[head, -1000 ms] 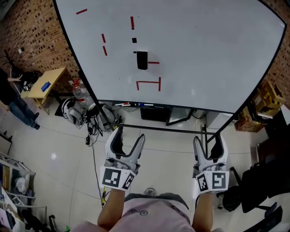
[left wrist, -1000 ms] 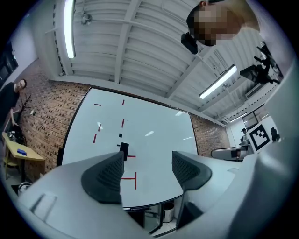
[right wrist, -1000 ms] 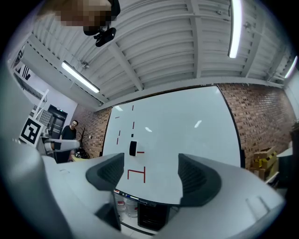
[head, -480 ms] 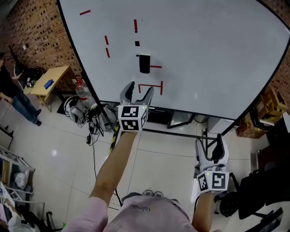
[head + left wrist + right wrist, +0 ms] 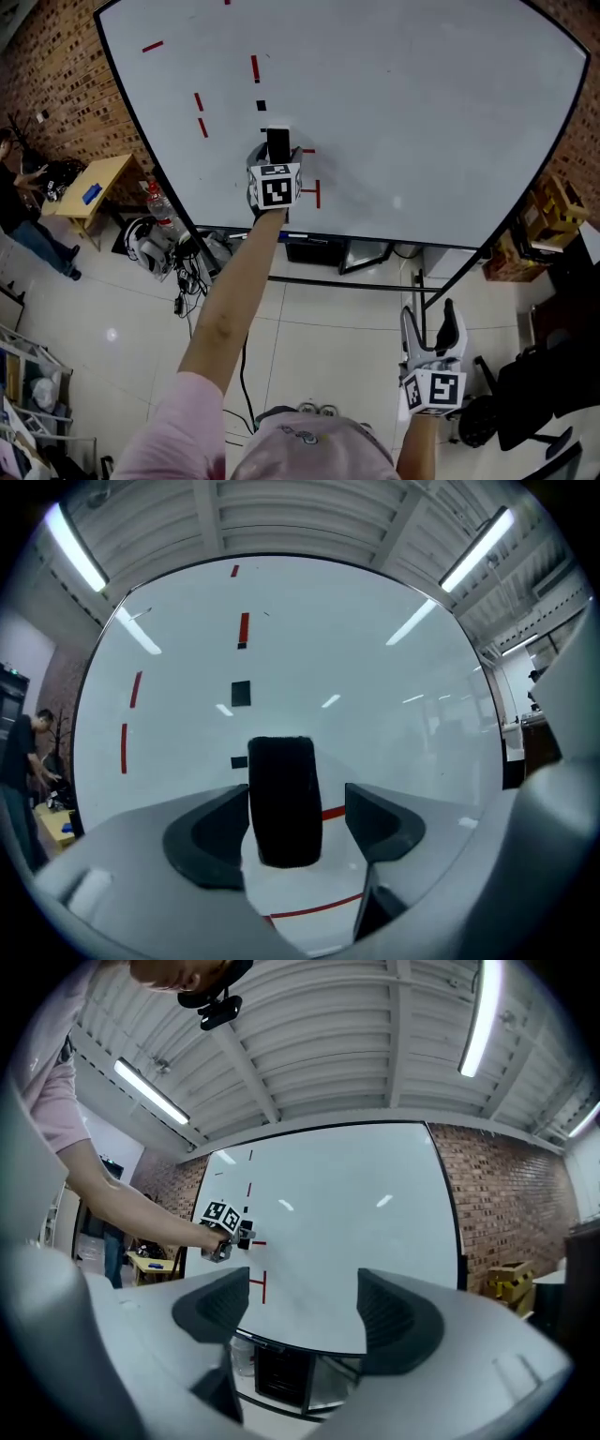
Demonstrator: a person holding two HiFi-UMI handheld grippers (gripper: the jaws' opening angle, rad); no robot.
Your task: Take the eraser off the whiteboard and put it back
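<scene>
Head view: the left gripper (image 5: 277, 152) is seen stretched out at arm's length against the whiteboard (image 5: 422, 112), with the black eraser (image 5: 278, 141) stuck on the board just beyond its marker cube, among short red marks. The right gripper (image 5: 433, 323) is held low and well apart from the board, over the floor. Left gripper view: the eraser (image 5: 284, 799) is framed upright between the jaws, which are spread. The left pad (image 5: 220, 841) lies at or just beside the eraser's edge, while a clear gap is left before the right pad (image 5: 380, 822), so nothing is clamped yet. Trouble is judged likeliest here: if the jaws are closed from this off-centre stance, the eraser may be shoved sideways along the slick board or twisted instead of being pinched squarely. If only its front is caught, it may be lost on the pull-off and dropped to the floor. Right gripper view: the right jaws are released with nothing between them, and only the distant board and the outstretched arm are seen past them.
</scene>
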